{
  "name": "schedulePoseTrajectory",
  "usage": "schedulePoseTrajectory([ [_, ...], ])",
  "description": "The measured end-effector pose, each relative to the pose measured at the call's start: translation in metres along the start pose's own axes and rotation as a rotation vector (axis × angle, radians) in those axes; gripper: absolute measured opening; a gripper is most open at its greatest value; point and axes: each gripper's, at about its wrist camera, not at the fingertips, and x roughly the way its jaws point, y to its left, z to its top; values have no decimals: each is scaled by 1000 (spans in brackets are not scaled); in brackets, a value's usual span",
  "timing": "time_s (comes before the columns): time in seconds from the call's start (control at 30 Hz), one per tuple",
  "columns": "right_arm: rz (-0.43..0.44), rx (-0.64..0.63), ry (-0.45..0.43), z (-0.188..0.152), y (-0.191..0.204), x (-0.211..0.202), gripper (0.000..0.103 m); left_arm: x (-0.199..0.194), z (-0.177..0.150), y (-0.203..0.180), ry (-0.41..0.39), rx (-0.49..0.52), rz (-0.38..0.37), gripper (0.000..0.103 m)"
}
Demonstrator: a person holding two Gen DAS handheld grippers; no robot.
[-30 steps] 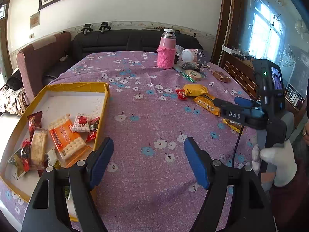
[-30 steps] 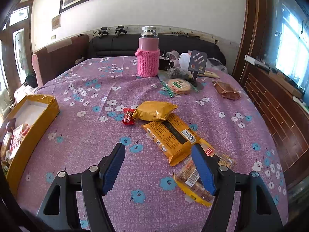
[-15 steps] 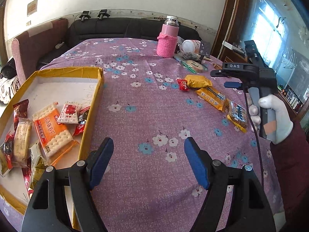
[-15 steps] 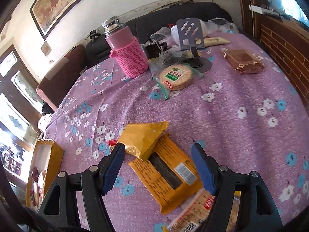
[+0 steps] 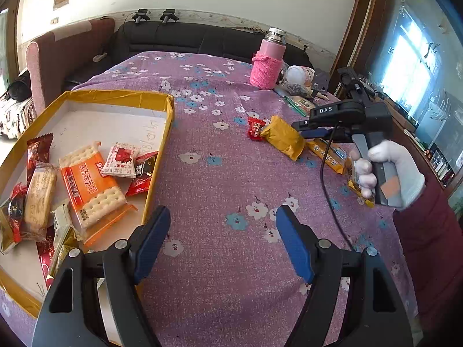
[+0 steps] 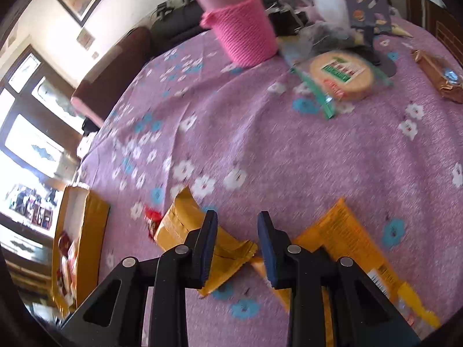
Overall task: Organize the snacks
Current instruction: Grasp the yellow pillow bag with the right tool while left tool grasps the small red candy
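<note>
Currently, step in hand: pick-up of the gold snack packet (image 6: 185, 225) for the box; the packet lies flat on the purple cloth (image 5: 220, 260), well apart from the box.
Left gripper (image 5: 222, 241): nearest, jaws wide, nothing between them, hovering over bare cloth just beside the box's right wall.
Yellow box (image 5: 167, 133): just left of that gripper, holding roughly ten wrapped snacks; the heap overlaps, so no exact count. One big orange cracker pack (image 5: 92, 185) lies on top.
Right gripper (image 6: 237, 245): jaws narrow and closing over the packet's near end; the edge sits between the pads, but a firm pinch cannot be told through the blur.
Loose snacks near right gripper, counted: one gold packet, one small red candy (image 5: 254, 128) touching its far end, one long orange pack (image 6: 341, 237), one clear-wrapped pack mostly hidden behind the gloved hand (image 5: 387, 170).
Next move calls for: a pinch on the crimped edge, a clean lift, carry leftward to the box.
Far end: one pink flask (image 5: 267, 60), one round biscuit pack (image 6: 341, 75), one brown packet (image 6: 439, 75).
</note>
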Motion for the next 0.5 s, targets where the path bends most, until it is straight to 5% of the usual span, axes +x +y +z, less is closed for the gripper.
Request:
schedulePoseTrajectory([
  [0.13, 134, -89, 78, -24, 27, -5, 33, 0, -1, -2, 6, 4, -9, 75],
  [0.3, 19, -113, -50, -31, 45, -21, 60, -1, -1, -5, 10, 13, -11, 75],
  [0.5, -29, -157, -34, -47, 81, 3, 60, -4, 2, 0, 18, -28, -29, 75],
])
